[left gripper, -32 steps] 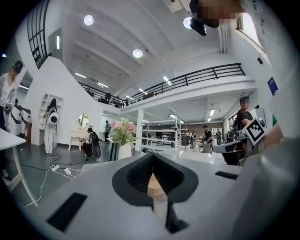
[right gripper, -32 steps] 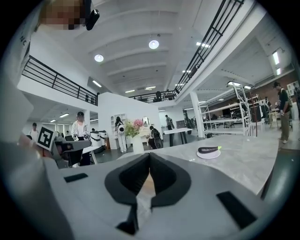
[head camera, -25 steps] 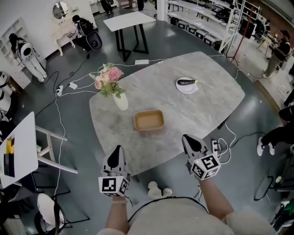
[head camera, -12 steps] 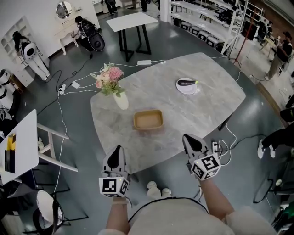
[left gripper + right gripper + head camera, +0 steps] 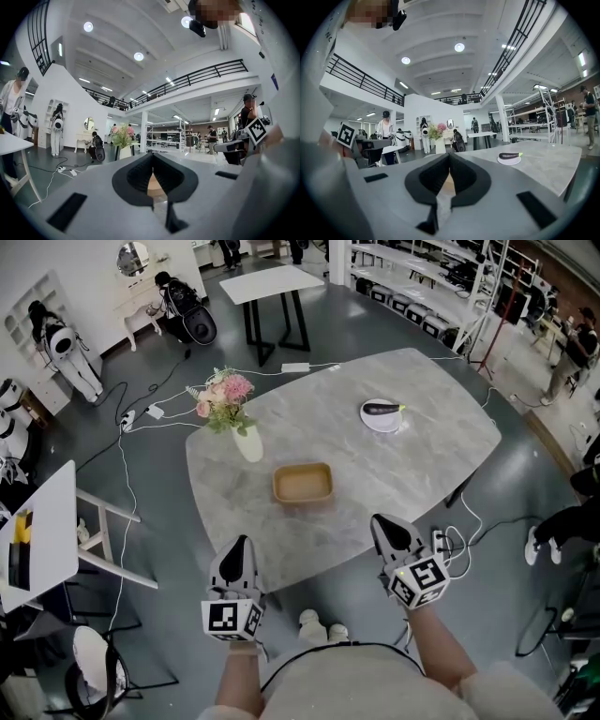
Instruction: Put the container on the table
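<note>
A shallow tan container (image 5: 302, 484) stands on the grey marble table (image 5: 412, 460), near its middle. Both grippers hover side by side before the table's near edge, pointing level toward it and apart from the container. My left gripper (image 5: 241, 543) has its jaws together with nothing between them. My right gripper (image 5: 380, 521) is likewise shut and empty. In the left gripper view the closed tips (image 5: 152, 157) frame a sliver of the container (image 5: 154, 185). The right gripper view shows the same tan sliver (image 5: 448, 182) below its closed tips (image 5: 449, 156).
A white plate with a dark eggplant (image 5: 382, 414) sits at the table's far right. A white vase of pink flowers (image 5: 246, 442) stands at the far left. Cables (image 5: 141, 418) cross the floor. A white side table (image 5: 37, 540) is at the left, with people and shelving around the room.
</note>
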Action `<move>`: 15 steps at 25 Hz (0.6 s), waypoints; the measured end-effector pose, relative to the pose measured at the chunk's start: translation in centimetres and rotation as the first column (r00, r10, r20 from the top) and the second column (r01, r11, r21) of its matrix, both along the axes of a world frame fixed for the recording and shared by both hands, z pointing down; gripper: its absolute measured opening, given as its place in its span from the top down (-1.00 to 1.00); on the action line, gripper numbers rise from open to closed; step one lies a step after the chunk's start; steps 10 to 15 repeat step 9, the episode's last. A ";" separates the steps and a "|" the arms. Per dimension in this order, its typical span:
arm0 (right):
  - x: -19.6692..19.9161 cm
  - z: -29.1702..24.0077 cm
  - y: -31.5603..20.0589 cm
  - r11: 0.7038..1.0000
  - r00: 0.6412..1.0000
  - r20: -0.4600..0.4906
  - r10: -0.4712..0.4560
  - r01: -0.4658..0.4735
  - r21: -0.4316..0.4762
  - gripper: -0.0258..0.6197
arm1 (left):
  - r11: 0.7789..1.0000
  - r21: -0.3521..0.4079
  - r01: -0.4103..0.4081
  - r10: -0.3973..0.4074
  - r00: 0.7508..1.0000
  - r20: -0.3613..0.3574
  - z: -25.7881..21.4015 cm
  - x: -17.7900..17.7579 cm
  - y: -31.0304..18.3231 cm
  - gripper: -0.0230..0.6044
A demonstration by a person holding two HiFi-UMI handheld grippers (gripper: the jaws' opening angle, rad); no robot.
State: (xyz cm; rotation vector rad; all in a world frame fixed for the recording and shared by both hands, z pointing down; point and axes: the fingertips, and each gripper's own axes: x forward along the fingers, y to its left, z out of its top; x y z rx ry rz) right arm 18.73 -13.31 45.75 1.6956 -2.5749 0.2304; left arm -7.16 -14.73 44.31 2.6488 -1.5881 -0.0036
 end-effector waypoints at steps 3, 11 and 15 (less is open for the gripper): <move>-0.2 0.1 -0.1 1.000 1.000 0.001 -0.002 0.002 0.000 0.90 | 1.000 -0.001 0.002 -0.002 1.000 0.000 0.2 -0.2 -0.1 0.91; -0.7 0.3 -0.4 1.000 1.000 0.003 -0.003 0.003 -0.003 0.90 | 1.000 -0.001 0.006 -0.006 1.000 -0.001 0.3 -0.7 -0.4 0.91; -0.7 0.3 -0.4 1.000 1.000 0.003 -0.003 0.003 -0.003 0.90 | 1.000 -0.001 0.006 -0.006 1.000 -0.001 0.3 -0.7 -0.4 0.91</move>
